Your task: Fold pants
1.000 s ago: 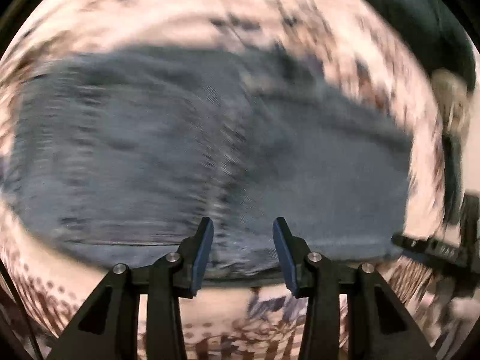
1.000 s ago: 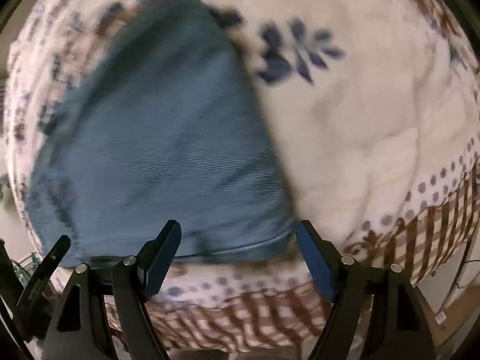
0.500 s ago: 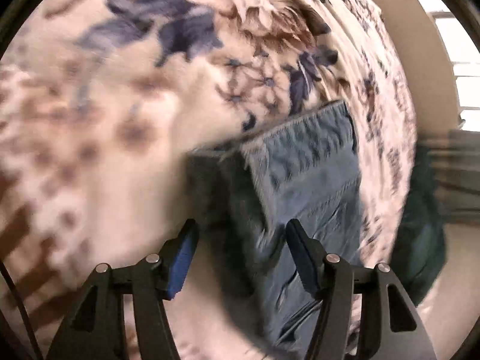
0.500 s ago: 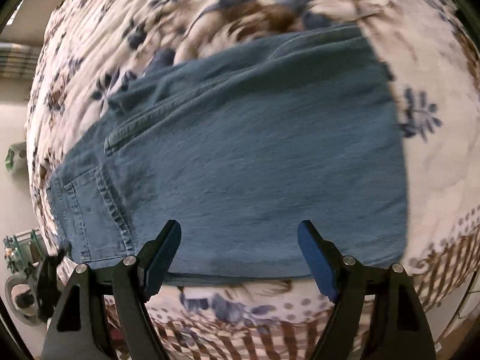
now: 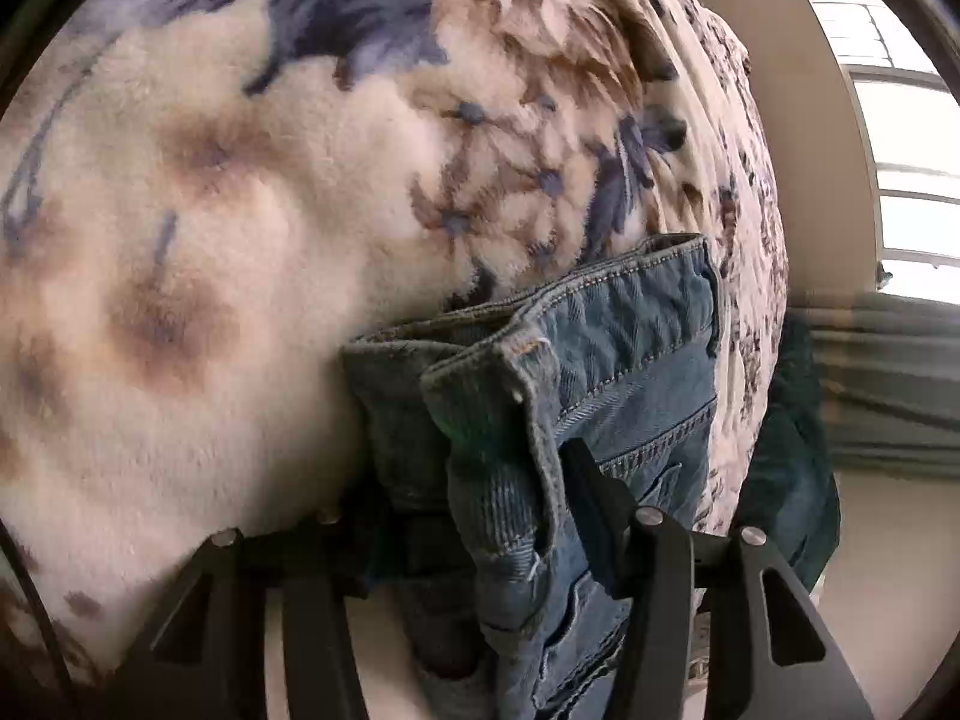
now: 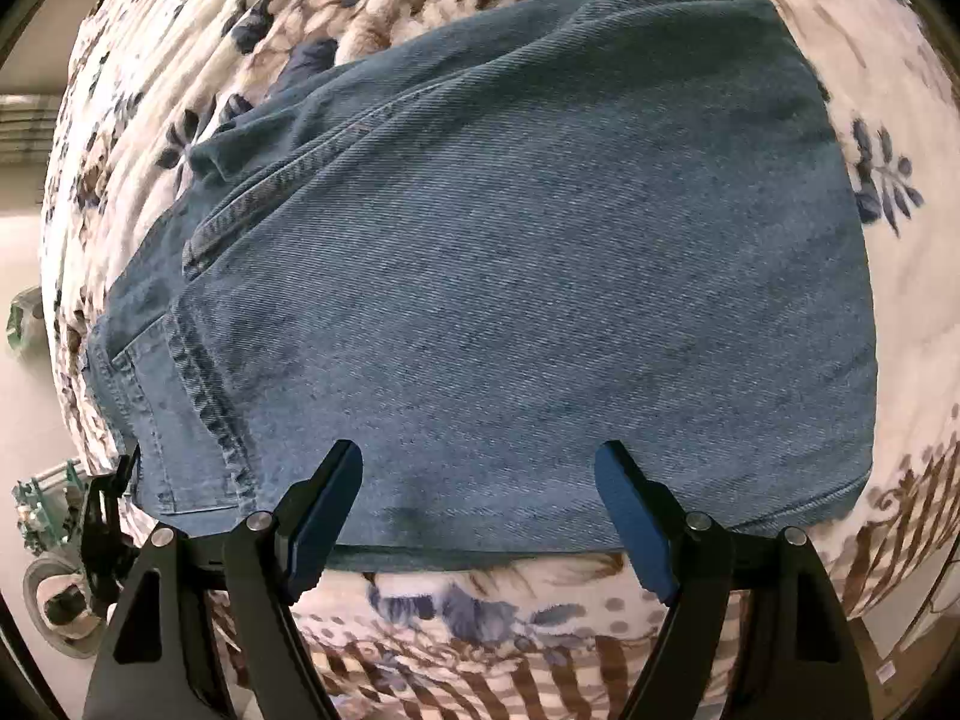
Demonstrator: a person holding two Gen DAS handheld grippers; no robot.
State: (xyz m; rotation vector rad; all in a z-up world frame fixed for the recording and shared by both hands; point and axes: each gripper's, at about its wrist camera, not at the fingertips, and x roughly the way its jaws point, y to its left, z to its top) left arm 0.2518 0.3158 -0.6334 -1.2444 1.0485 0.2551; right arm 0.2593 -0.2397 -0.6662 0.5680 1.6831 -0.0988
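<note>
The blue denim pants (image 6: 516, 276) lie folded on a floral fleece blanket (image 6: 900, 120), filling most of the right wrist view. My right gripper (image 6: 480, 510) is open and empty, its jaws wide apart just over the near folded edge. In the left wrist view my left gripper (image 5: 480, 480) has the waistband end of the pants (image 5: 516, 420) bunched between its jaws. Only the right finger (image 5: 594, 492) shows; the left one is hidden behind the denim. I cannot tell if it is clamped.
The blanket (image 5: 240, 240) covers a bed. A dark green cloth (image 5: 786, 468) hangs past the bed's right edge in the left wrist view, with a window (image 5: 900, 180) behind. Floor and green gear (image 6: 36, 516) show at the left of the right wrist view.
My left gripper has swung round to the waistband end and pushed onto it. My right gripper has drawn closer over the near folded edge, still open.
</note>
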